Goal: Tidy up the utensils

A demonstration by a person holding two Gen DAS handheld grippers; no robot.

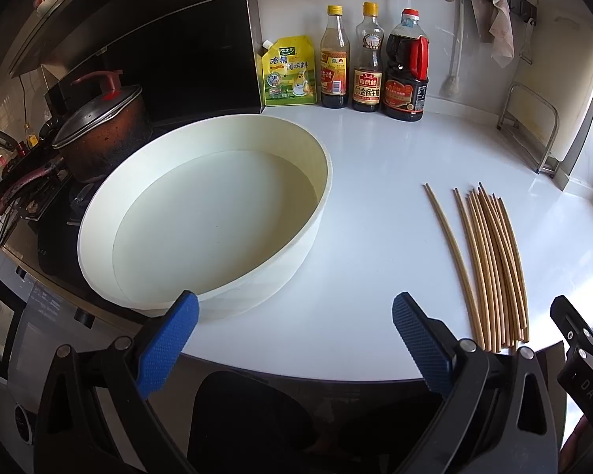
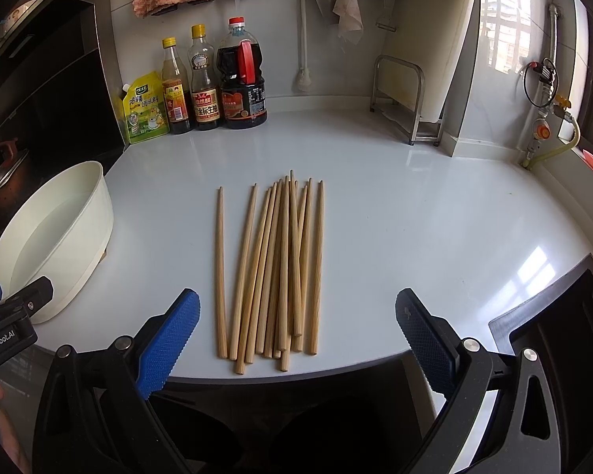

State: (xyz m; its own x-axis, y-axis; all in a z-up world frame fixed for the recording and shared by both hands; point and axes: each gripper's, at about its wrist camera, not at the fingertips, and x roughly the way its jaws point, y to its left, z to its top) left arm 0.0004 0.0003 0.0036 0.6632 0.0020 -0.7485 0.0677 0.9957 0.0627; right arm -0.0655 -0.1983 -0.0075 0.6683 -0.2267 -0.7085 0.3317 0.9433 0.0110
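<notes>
Your chopsticks (image 2: 274, 272) lie in a loose bundle on the white desk (image 2: 415, 217), long axes running away from you — thick ends at the near edge, thin tips aimed at the back wall. One stick sits a bit apart on the left of the pile, and a few cross over each other in the middle. A couple of the butt ends poke just past the desk's front edge.

The desk is glossy white, in a kitchen corner. Along the back wall you've got a yellow pouch (image 2: 144, 110) and three sauce bottles (image 2: 213, 83), with a hook rail above holding a brush and a rag. A metal rack (image 2: 409, 98) stands back right. Left of the chopsticks, well apart from them, is a wide white basin (image 1: 201, 221), and beyond that a lidded pot (image 1: 99, 134) on the stove.

Your right gripper (image 2: 296, 339) is spread wide and hangs at the near edge, right in line with the bundle — the butt ends fall between its blue pads, nothing touching. Your left gripper (image 1: 294, 341) is spread wide too, holding nothing, with its left pad in front of the basin's near rim and the chopsticks off to its right.
</notes>
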